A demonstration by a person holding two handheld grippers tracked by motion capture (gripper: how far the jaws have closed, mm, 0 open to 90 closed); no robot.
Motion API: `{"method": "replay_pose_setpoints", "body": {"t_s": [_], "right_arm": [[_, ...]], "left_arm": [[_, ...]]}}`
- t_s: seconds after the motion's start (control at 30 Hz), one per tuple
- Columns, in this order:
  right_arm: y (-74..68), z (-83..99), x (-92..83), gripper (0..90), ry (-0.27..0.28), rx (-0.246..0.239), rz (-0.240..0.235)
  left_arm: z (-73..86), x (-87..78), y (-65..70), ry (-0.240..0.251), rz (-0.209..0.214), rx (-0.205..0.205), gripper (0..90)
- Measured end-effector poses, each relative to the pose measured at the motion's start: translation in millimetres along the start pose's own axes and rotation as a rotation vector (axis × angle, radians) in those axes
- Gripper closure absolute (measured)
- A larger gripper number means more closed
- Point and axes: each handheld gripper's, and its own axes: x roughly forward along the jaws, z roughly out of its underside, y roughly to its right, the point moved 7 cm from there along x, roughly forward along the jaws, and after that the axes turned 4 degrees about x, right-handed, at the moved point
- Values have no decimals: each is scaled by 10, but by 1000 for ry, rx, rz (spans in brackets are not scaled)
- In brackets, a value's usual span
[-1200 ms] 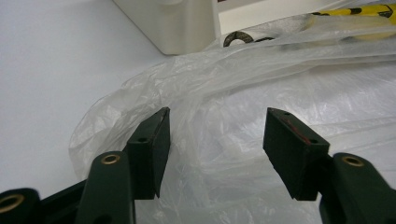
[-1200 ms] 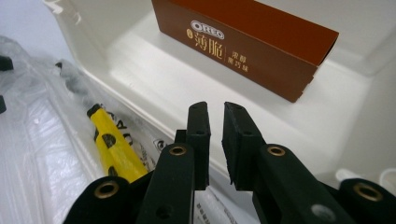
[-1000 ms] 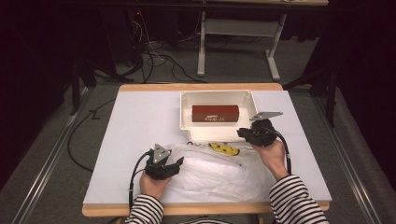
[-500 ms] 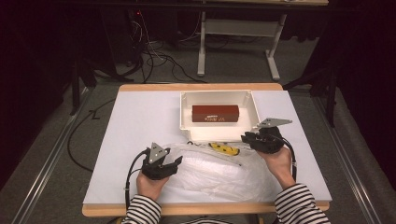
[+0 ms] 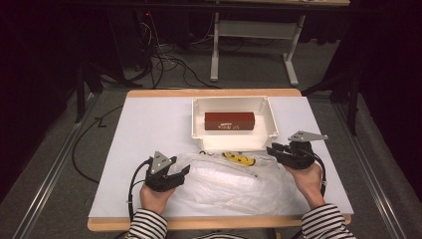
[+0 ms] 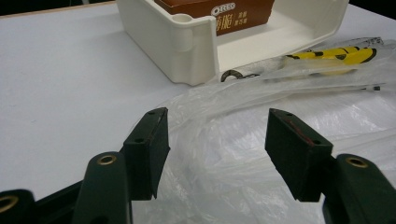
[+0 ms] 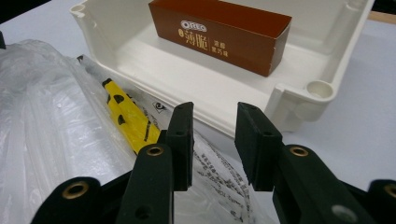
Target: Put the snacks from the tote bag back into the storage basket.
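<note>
High view, left gripper: the left gripper (image 5: 183,172) sits at the left edge of the crumpled clear plastic bag (image 5: 234,184), jaws spread, in much the same spot as a second ago.
High view, right gripper: the right gripper (image 5: 274,150) has drawn away from the front right corner of the white open-fronted plastic bin (image 5: 271,119) toward the right end of the bag; its jaws have just been opening, with nothing between them.
High view, bin: it stands on the white table top (image 5: 149,124) just behind the bag, and the brown rectangular cardboard biscuit box (image 5: 230,120) lies flat inside it.
High view, bag contents: a yellow packet with black marks (image 5: 239,158) lies under the plastic near the bin's open front.
Left gripper view, jaws: wide apart over loose folds of the clear bag (image 6: 233,140), pads not pressing on it; the bin (image 6: 187,42) and the yellow packet (image 6: 336,55) lie beyond.
Right gripper view, jaws: a moderate gap, empty, hanging above the printed edge of the bag (image 7: 56,116) beside the yellow packet (image 7: 126,116); the biscuit box (image 7: 219,35) rests in the bin (image 7: 322,88) ahead.
Meaning: the box looks set down and released, and both grippers now flank the bag, likely to take hold of it next.
</note>
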Motion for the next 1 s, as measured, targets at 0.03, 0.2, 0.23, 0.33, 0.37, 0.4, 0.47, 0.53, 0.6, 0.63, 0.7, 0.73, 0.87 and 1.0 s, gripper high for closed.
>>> {"method": "replay_pose_setpoints", "body": {"t_s": [0.03, 0.2, 0.23, 0.33, 0.37, 0.4, 0.47, 0.53, 0.6, 0.63, 0.7, 0.73, 0.87, 1.0], "right_arm": [[8, 6, -11, 673, 1, 5, 1], [74, 43, -77, 652, 30, 23, 10], [87, 53, -89, 648, 35, 29, 10], [145, 81, -126, 643, 44, 34, 29], [162, 87, -139, 640, 51, 34, 35], [171, 95, -151, 636, 52, 39, 39], [208, 111, -169, 623, 64, 47, 44], [257, 134, -183, 599, 65, 63, 51], [302, 156, -194, 586, 62, 84, 57], [322, 164, -196, 580, 64, 88, 59], [352, 184, -203, 566, 59, 95, 64], [366, 194, -206, 554, 60, 99, 67], [430, 240, -210, 515, 76, 102, 89], [498, 275, -223, 494, 95, 118, 105]], "left_arm": [[-2, -11, -8, 4, -3, -2, 402], [-1, -50, -67, 17, 0, -28, 395], [3, -58, -79, 17, 10, -40, 394], [3, -83, -113, 21, 8, -49, 393], [3, -92, -125, 23, 6, -52, 393], [4, -102, -143, 25, 6, -58, 394], [6, -118, -178, 30, 2, -71, 392], [6, -138, -212, 37, -9, -73, 392], [9, -151, -241, 41, -20, -73, 396], [10, -154, -255, 43, -26, -72, 398], [12, -158, -276, 46, -35, -73, 399], [15, -158, -291, 47, -41, -76, 399], [22, -166, -334, 50, -57, -89, 395], [26, -188, -414, 67, -118, -92, 374]]}}
